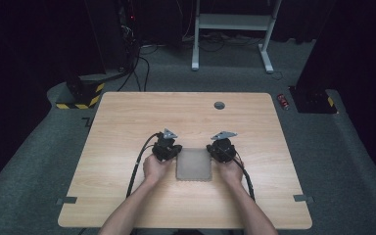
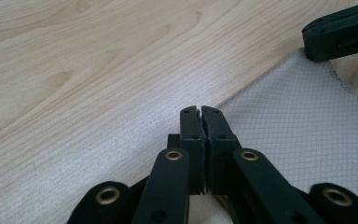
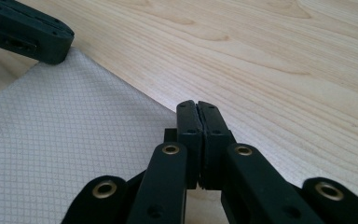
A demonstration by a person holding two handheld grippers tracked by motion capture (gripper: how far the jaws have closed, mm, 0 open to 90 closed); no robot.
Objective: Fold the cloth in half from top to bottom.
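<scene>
The cloth (image 1: 194, 165) lies flat on the table (image 1: 127, 122), just below its middle and toward the person's edge, with one gripper at each far corner. The left gripper (image 1: 167, 147) sits at the cloth's 10 o'clock corner and the right gripper (image 1: 222, 147) at its 2 o'clock corner. Both sets of jaws are pressed together. In each gripper view the tips meet right at the far edge of the fabric, so a pinch on that edge looks likely, though the fabric between the pads is hidden and I cannot tell for sure.

The step in hand looks like taking both far corners to fold or lift the cloth. To do it well, both pinches should catch the top edge alone and not drag on the wood. Raise the two corners together and level, keeping the span between them taut but not stretched, then carry them toward 6 o'clock so the far edge lands square on the near one.

The high view gives the whole layout: the cloth's outline, its scalloped near edge and how evenly the hands are placed. The left gripper view (image 2: 200, 112) shows what that misses, the fine diamond weave and the other gripper's tip (image 2: 340, 35) resting at the opposite corner at 1 o'clock. The right gripper view (image 3: 198, 106) mirrors this, with the left tip (image 3: 32, 32) at 10 o'clock
</scene>
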